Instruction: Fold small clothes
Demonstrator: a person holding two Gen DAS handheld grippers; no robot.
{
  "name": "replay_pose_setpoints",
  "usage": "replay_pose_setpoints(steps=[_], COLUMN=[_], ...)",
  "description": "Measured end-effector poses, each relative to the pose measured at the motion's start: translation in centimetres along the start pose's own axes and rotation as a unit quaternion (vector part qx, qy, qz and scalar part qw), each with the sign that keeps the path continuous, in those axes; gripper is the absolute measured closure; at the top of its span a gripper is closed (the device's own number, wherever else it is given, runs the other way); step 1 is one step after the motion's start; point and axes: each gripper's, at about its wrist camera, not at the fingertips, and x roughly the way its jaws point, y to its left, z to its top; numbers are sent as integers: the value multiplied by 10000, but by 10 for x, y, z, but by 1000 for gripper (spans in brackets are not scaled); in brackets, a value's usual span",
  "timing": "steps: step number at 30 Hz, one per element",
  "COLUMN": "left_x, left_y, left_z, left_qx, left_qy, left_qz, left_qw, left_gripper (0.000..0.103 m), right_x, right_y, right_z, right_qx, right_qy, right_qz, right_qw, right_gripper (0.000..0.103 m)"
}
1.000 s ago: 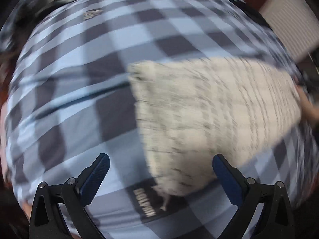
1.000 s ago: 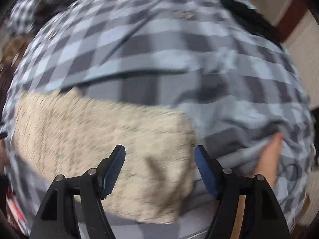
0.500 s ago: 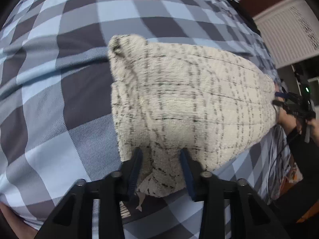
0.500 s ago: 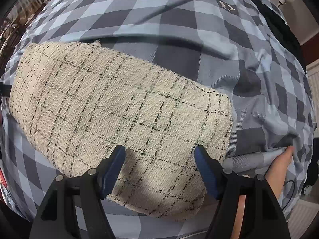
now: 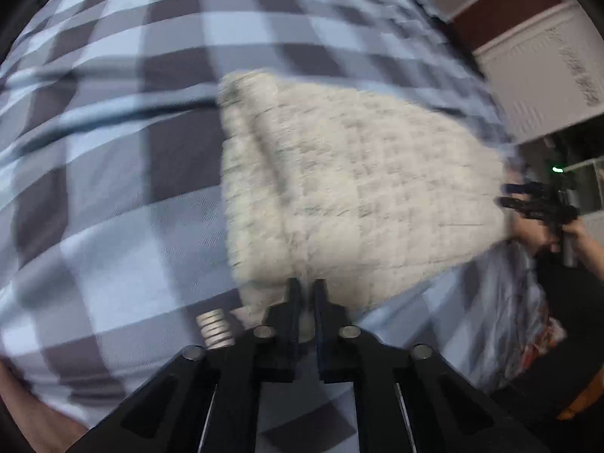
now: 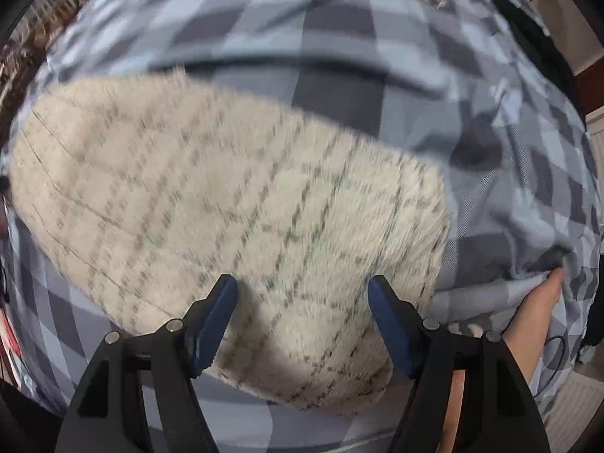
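Observation:
A cream tweed cloth with thin dark check lines lies flat on a blue-and-grey checked bedspread. My left gripper points steeply down at the cloth's near edge; its jaws are closing tight, with a pinch of that edge between the pads. A ridge of fabric runs up from the pinch. In the right wrist view the same cloth fills the middle. My right gripper hangs open just above the cloth's near right part, nothing between its blue pads. It also shows far right as the right gripper.
The checked bedspread covers nearly all of both views and is creased near a bare finger at the right. A white panelled wall unit stands beyond the bed's far right corner. A hand holds the right gripper's handle.
The left jaws went from wide open to shut on the cloth's near edge, and the fabric there has bunched. The right gripper stayed open and sank slightly toward the cloth.

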Motion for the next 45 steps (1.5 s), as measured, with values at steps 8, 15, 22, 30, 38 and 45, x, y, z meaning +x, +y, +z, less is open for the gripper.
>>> replay_pose_setpoints(steps=[8,15,22,30,38,45], left_x=[-34,1,60,42,-20,-70], left_y=[-2,-117,-119,-90,-43,-101], left_z=[13,39,45,28,16,5], left_qx=[16,1233,1180,1287,409,425], left_qy=[-927,-920,-378,-555,-485,-409], left_qz=[1724,1193,1078,865,1392,644], left_qw=[9807,9809,9864,9863,9882,9962], left_gripper=[101,100,100,100,99,99], right_x=[-32,-24,1,6,-18,-84], right_y=[3,77,89,-5,-47,-18], right_z=[14,37,35,2,-39,-52], right_qx=[474,286,-472,288,1139,1146], right_qy=[-643,-571,-295,-173,131,-254], right_qz=[383,1175,819,243,-225,-81], right_qw=[9961,9910,9951,9991,9931,9931], right_gripper=[35,35,35,34,34,34])
